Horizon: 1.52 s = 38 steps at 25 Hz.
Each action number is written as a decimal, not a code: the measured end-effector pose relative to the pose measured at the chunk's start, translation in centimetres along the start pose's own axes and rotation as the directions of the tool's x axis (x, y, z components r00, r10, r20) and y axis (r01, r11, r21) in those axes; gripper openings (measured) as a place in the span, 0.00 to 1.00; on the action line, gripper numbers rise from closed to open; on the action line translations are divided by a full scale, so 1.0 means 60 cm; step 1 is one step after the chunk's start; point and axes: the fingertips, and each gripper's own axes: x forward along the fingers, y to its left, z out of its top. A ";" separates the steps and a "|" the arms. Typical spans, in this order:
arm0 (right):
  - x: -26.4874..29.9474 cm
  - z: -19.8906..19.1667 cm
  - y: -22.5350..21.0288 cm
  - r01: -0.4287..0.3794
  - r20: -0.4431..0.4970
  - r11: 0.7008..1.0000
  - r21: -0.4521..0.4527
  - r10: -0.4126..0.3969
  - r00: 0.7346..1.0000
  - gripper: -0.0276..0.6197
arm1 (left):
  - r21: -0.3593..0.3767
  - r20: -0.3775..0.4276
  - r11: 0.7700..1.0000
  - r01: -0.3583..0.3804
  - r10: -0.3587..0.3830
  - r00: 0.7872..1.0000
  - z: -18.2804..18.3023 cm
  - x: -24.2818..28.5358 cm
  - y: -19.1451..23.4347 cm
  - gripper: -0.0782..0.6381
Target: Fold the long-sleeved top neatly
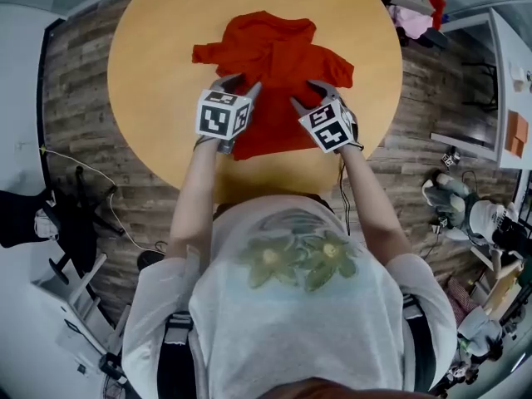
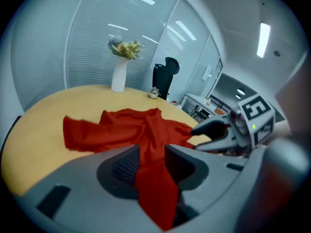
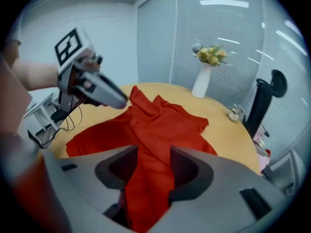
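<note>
Item inspected: one long-sleeved top (image 1: 278,77), plain red, unfolded and rumpled. It lies on the round yellow desk (image 1: 166,73), between the middle and my side. The near hem stops short of the desk's near edge. The far part is bunched into ridges and creases. One sleeve (image 1: 214,52) spreads out to my left, and the right side is gathered into a loose lump. The near part of the cloth shows in the gap of my left tool (image 1: 241,84) and of my right tool (image 1: 305,94); neither is clamped on it.
</note>
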 end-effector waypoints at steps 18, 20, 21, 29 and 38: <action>-0.042 -0.280 0.032 0.097 -0.217 0.843 0.529 0.024 0.976 0.13 | 0.044 -0.331 0.992 -0.115 0.123 0.936 -0.311 -0.041 -0.002 0.30; -0.054 -0.291 0.064 0.087 -0.214 0.848 0.523 0.032 0.976 0.13 | 0.045 -0.340 0.992 -0.118 0.126 0.932 -0.337 -0.064 -0.002 0.30; -0.060 -0.297 0.078 0.079 -0.212 0.849 0.522 0.039 0.977 0.13 | 0.045 -0.344 0.992 -0.119 0.128 0.930 -0.350 -0.073 -0.003 0.30; -0.098 -0.269 0.020 0.039 -0.105 0.759 0.650 0.040 0.994 0.29 | -0.035 -0.325 0.995 -0.095 0.079 0.942 -0.312 -0.113 0.018 0.30; -0.046 -0.236 -0.213 0.184 -0.126 0.567 0.803 -0.140 0.982 0.34 | -0.365 -0.071 0.907 -0.213 0.201 0.977 -0.084 -0.051 0.237 0.42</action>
